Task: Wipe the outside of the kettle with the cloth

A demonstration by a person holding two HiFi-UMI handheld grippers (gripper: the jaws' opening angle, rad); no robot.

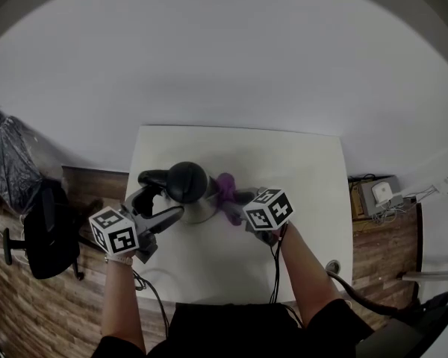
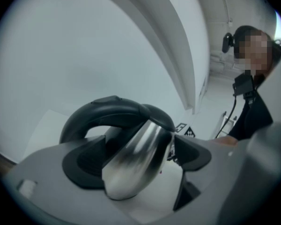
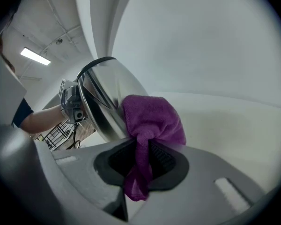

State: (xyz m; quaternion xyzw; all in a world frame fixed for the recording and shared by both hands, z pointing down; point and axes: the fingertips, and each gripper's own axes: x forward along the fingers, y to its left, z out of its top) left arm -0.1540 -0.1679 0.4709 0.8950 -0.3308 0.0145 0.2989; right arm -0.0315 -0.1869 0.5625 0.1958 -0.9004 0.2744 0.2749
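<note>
Pinched in the right gripper [image 3: 141, 159], a purple cloth [image 3: 152, 118], bunched just ahead against the side of the steel kettle [image 3: 107, 97]. Clamped round that kettle's body, the left gripper [image 2: 139, 159], steadying it on the bench [image 1: 231, 267]. Best wiped with even pressure, following the curve, without tipping.

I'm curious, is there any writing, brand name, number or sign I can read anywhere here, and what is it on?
No readable text anywhere.
The left marker cube and right marker cube: black-and-white square patterns, no letters.
The kettle and cloth: no label visible.
The white device at far right: too small to read.
</note>
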